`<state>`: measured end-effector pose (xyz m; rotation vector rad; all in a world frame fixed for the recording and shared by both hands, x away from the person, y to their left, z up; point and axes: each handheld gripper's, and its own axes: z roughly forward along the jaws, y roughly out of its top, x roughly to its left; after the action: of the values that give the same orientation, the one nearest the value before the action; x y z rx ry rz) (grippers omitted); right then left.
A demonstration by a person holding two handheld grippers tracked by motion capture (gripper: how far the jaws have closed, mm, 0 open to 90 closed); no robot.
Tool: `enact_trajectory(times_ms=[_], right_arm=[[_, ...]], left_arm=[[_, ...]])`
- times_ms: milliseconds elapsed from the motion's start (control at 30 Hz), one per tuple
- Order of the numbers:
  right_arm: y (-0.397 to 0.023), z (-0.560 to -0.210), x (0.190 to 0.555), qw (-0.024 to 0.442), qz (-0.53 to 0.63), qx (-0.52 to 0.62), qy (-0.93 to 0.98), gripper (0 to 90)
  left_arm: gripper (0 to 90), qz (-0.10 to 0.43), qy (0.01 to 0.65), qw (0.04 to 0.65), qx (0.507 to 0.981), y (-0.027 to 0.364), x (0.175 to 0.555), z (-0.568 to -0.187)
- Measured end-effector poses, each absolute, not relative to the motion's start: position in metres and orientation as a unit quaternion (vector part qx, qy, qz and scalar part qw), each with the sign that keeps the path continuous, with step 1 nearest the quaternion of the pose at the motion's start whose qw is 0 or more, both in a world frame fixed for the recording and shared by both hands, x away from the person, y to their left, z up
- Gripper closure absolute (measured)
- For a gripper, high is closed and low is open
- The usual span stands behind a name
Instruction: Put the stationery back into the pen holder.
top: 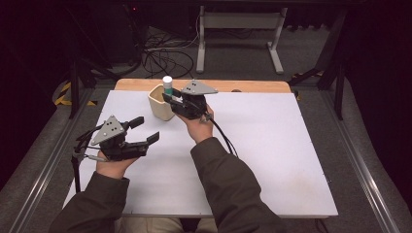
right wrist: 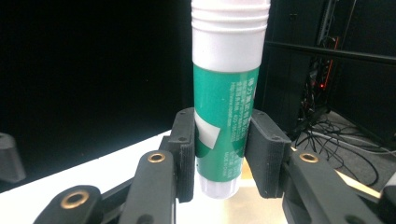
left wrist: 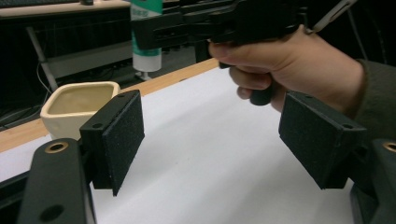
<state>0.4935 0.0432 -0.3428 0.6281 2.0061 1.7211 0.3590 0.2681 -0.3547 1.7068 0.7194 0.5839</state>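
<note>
A green glue stick (right wrist: 227, 116) with a white cap stands upright between the pads of my right gripper (right wrist: 219, 154), which is shut on it. From above, that glue stick (top: 167, 86) hangs over the cream square cup (top: 161, 102) near the table's far edge, held by the right gripper (top: 170, 97). My left gripper (top: 145, 130) hovers open over the white table at the left, nothing between its pads (left wrist: 122, 140). Its own view looks toward the cup (left wrist: 79, 105), the glue stick (left wrist: 146, 35) and the right hand.
The white table top (top: 272, 145) has a wooden strip (top: 252, 86) along its far edge. Beyond it are a desk frame (top: 238, 29) and loose cables on the floor. A black cable trails from the right gripper across the table.
</note>
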Motion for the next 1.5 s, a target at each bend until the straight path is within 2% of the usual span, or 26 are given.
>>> enact_trajectory(times_ms=[567,1500], right_arm=[[0.070,-0.360,0.522,0.225,0.621,0.221,0.718,66.0],[0.084,-0.389,0.547,0.239,0.604,0.239,0.722,65.8]], left_arm=[[23.0,0.247,0.310,0.570,0.720,0.273,0.359,-0.353],[23.0,0.244,0.314,0.570,0.719,0.277,0.360,-0.354]])
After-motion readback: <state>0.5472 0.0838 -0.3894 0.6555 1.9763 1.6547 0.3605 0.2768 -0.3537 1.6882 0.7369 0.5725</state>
